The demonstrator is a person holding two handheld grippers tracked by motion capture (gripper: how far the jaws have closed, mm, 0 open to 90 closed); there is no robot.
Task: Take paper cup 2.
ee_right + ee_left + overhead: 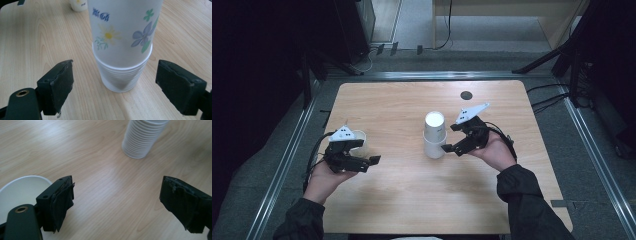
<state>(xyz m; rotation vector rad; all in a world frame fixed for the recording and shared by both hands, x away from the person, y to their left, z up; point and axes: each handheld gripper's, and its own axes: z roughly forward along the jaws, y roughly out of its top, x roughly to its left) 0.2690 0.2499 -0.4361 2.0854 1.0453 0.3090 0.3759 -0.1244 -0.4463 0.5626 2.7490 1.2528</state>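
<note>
Looking down from the high view on a light wooden table (pixel 402 200) with two hand-held grippers and two sets of white paper cups. Standing near the table's middle: one stack of cups (pixel 434 135), upside down, long axis vertical, closed bases pointing up, leaning slightly. Sitting well apart at the near left: one single cup (pixel 360 140), upright, mouth pointing up. Hovering just beside the single cup, on its near side: the left gripper (pixel 362 154), jaws spread, holding nothing. Flanking the stack's lower right side: the right gripper (pixel 453 137), jaws spread, one tip very close to the stack; touching or not, impossible to tell.

Looking along the left gripper (pixel 116 202) in the left gripper view: two black jaws standing wide apart with bare wood between them. Showing at the lower left, beside one jaw: the single cup's white open mouth (pixel 20 190). Standing farther off, at the top: the stack (pixel 142 137), its many nested rims showing as fine rings.

Looking along the right gripper (pixel 115 87) in the right gripper view: jaws wide open on either side of the stack (pixel 122 50), pads clear of it. Showing on the outermost cup: a yellow daisy, a purple flower, green leaves and blue marks. Peeking out below it: ringed rims resting on the wood.
</note>
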